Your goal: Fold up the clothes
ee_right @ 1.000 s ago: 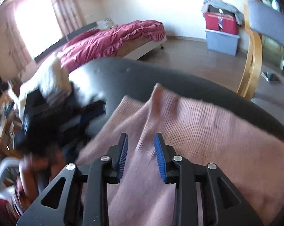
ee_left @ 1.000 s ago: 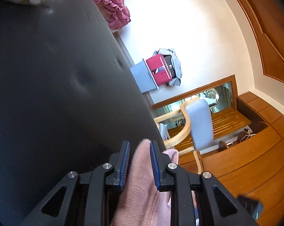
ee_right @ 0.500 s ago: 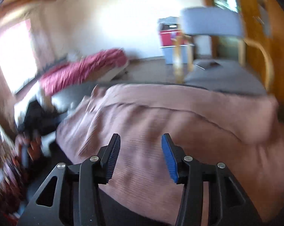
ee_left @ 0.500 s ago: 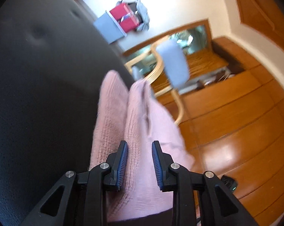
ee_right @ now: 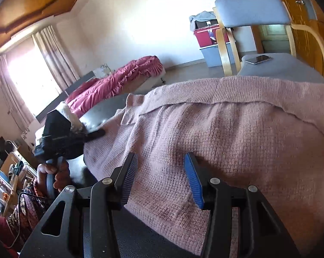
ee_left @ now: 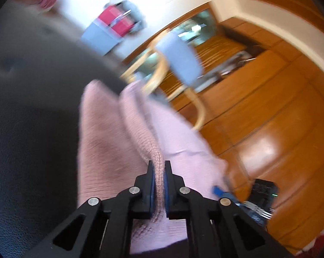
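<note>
Both cameras look forward along their own jaws, close over the pink knit garment [ee_left: 110, 146] on the black worktop [ee_left: 28, 107]. The left view is tilted. Both share the grey chair [ee_right: 251, 14] and red box [ee_left: 115, 19].

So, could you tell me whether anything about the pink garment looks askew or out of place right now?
Yes: the pink knit sweater lies rumpled on the black leather surface, one edge turned over along its far side. The left hand-held gripper is shut on a pinched ridge, and part of it hangs past the surface's edge.
</note>
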Motion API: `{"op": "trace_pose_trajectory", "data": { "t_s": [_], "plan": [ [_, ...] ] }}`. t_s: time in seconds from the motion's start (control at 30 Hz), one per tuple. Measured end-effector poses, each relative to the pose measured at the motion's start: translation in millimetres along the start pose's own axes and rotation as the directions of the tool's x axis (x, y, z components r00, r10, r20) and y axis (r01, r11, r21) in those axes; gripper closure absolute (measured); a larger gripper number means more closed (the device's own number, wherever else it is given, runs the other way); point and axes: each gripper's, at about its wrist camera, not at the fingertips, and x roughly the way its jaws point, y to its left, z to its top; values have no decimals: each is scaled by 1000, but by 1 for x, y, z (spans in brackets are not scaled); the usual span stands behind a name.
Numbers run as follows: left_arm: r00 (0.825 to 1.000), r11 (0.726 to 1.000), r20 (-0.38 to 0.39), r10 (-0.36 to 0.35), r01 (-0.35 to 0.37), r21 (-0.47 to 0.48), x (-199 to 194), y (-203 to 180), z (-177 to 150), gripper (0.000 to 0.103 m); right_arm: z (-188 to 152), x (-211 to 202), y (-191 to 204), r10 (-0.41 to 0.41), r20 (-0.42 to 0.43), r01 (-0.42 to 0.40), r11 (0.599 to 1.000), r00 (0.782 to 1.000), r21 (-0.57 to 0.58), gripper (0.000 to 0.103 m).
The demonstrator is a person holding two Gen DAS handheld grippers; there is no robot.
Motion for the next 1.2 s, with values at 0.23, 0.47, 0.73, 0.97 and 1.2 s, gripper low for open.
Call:
{"op": "trace_pose_trajectory", "data": {
  "t_s": [0.23, 0.47, 0.73, 0.97, 1.2],
  "plan": [
    [984, 983, 23, -177, 178, -35, -31, -6, -7, 99, -2, -4, -40, 26, 57, -37, 979, 998, 202, 53],
    [999, 986, -32, -43, 37, -165, -53, 18, -31, 98, 1, -2, -41, 31, 48, -40, 979, 998, 199, 50],
    [954, 964, -156, 256, -264, -34, -31, 4, -33, 88, 1, 0, -33, 37, 45, -44, 984, 998, 171, 49],
    [913, 906, -5, 407, -404, -125, -73, -4, -27, 88, 0, 8, -5, 167, -22, -166, 985, 986, 34, 49],
    [944, 944, 18, 330, -329, -28, -47, -42, -6, 85, -5, 26, 14, 206, -138, -213, 977, 969, -34, 49]
  ]
}}
